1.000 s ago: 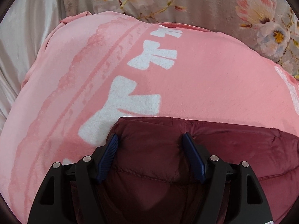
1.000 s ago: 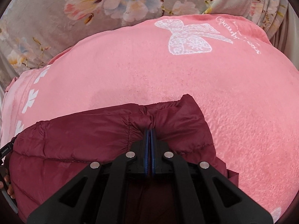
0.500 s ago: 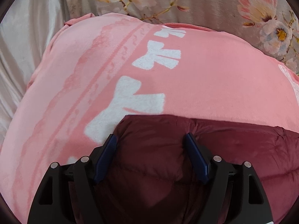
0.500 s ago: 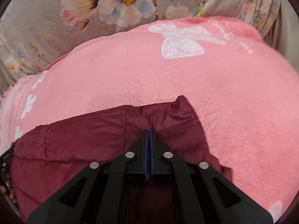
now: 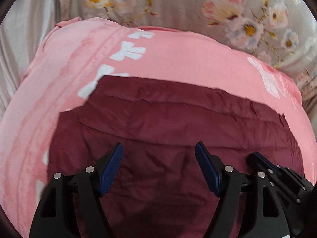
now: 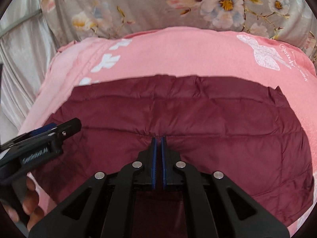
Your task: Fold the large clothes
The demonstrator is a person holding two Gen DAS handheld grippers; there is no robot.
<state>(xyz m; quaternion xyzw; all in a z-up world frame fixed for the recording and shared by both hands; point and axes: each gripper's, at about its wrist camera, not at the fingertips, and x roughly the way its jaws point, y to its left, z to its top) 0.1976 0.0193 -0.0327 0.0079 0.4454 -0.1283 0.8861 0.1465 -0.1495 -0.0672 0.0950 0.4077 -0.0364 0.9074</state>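
Observation:
A maroon quilted jacket [image 5: 178,123] [image 6: 198,115] lies spread flat on a pink blanket [image 5: 188,57] [image 6: 178,57]. My left gripper [image 5: 158,144] hovers over the jacket's near part with its jaws wide open, and the blue pads touch nothing. My right gripper [image 6: 158,137] is shut, and the jacket fabric puckers right at its tips. The right gripper [image 5: 253,156] also shows at the lower right of the left wrist view. The left gripper [image 6: 65,126] enters the right wrist view from the left. The jacket's near edge is hidden under both grippers.
The pink blanket has white bow prints [image 5: 128,52] and a lace bow [image 6: 265,57]. Behind it lies grey floral bedding [image 5: 178,6] [image 6: 148,4]. A silvery sheet [image 5: 17,35] [image 6: 23,59] runs along the left. A person's hand [image 6: 29,198] holds the left gripper.
Both grippers have drawn back toward me, so much more of the jacket shows beyond the tips. It bulged between the left fingers before and now lies flat. Each gripper now appears in the other's view.

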